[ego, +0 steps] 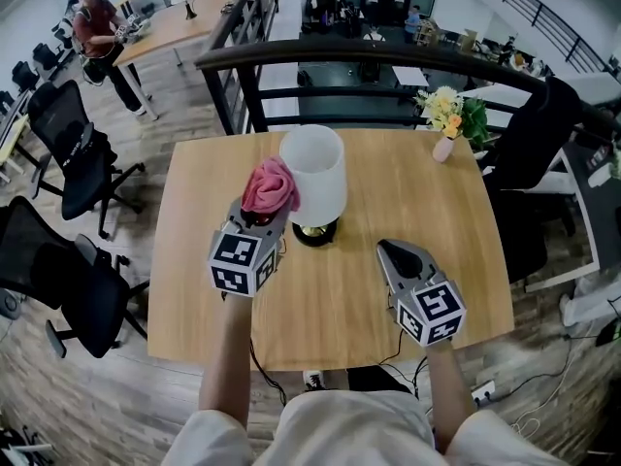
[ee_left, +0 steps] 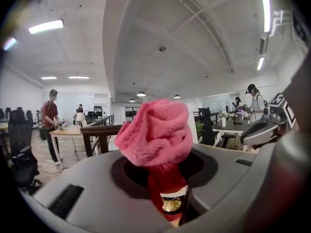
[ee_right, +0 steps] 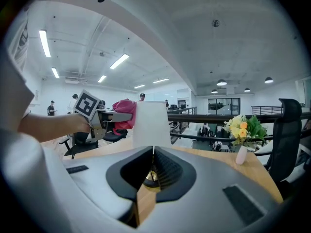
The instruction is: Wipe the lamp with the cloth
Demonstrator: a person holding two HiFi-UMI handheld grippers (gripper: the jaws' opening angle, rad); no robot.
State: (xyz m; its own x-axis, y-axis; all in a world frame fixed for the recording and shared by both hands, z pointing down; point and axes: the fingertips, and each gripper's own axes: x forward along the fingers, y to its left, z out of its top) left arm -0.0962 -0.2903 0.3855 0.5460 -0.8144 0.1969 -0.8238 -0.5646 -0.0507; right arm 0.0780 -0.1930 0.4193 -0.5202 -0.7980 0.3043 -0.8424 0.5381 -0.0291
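At centre left of the head view, the left gripper (ego: 260, 214) is clamped on a bunched pink knitted cloth (ego: 271, 186). The cloth sits against the left side of the white cylindrical shade of the small table lamp (ego: 313, 171), which stands mid-frame on the square light-wood table (ego: 340, 309). Lower right of centre, the right gripper (ego: 390, 249) has its jaws together with nothing between them, apart from the lamp.

There is one table (ego: 437, 221), and on it stand one lamp (ego: 315, 173) and one vase (ego: 443, 148) of flowers. There is one pink cloth (ego: 270, 186). The grippers number two: the left gripper (ego: 262, 214) and the right gripper (ego: 393, 249).
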